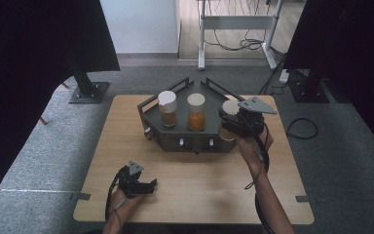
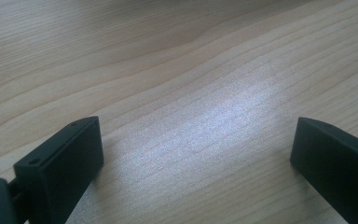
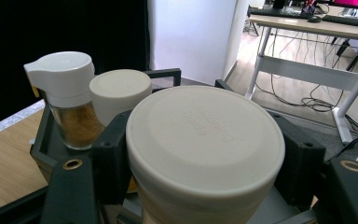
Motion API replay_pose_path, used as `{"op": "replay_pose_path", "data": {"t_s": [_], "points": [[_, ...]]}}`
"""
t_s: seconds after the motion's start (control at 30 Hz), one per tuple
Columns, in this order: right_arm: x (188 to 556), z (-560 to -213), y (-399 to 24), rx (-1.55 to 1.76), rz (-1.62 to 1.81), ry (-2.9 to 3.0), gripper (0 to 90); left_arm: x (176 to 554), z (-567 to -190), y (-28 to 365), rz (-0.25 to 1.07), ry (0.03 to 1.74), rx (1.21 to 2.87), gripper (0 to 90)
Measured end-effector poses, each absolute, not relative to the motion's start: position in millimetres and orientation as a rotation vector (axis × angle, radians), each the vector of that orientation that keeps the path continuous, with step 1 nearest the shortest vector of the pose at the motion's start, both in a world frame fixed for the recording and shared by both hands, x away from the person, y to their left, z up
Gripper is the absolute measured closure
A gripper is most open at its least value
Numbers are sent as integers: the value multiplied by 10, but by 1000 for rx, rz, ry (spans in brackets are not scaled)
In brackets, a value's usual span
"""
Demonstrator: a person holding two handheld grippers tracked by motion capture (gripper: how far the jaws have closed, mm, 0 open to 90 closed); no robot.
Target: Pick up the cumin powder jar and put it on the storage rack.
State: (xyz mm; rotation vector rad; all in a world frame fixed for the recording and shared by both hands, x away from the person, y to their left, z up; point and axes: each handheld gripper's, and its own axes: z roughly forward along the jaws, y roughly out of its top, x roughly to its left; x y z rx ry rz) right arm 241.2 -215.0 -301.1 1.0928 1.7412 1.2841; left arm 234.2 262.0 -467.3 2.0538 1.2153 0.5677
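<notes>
While the left claw (image 1: 148,185) rests open on the bench (image 1: 195,180), right claw (image 3: 205,186) grips white-lidded jar (image 3: 205,140) at right end of dark rack (image 1: 152,117)

A light wooden table (image 1: 126,146) stands on grey carpet (image 1: 44,141). Black curtains (image 1: 24,73) hang at both sides. Beyond the table's far edge rises a white wall (image 1: 139,24), and beside it a white-legged desk (image 1: 238,22) stands over tangled cables (image 1: 238,45) on wood flooring.
</notes>
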Motion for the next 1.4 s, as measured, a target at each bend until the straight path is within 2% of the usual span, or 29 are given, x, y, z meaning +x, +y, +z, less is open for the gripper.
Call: {"op": "replay_pose_path", "data": {"t_s": [1.4], "points": [[3003, -3105, -2119, 1111, 1260, 1724, 329, 2351, -4669, 2626, 567, 1209, 2059, 21]]}}
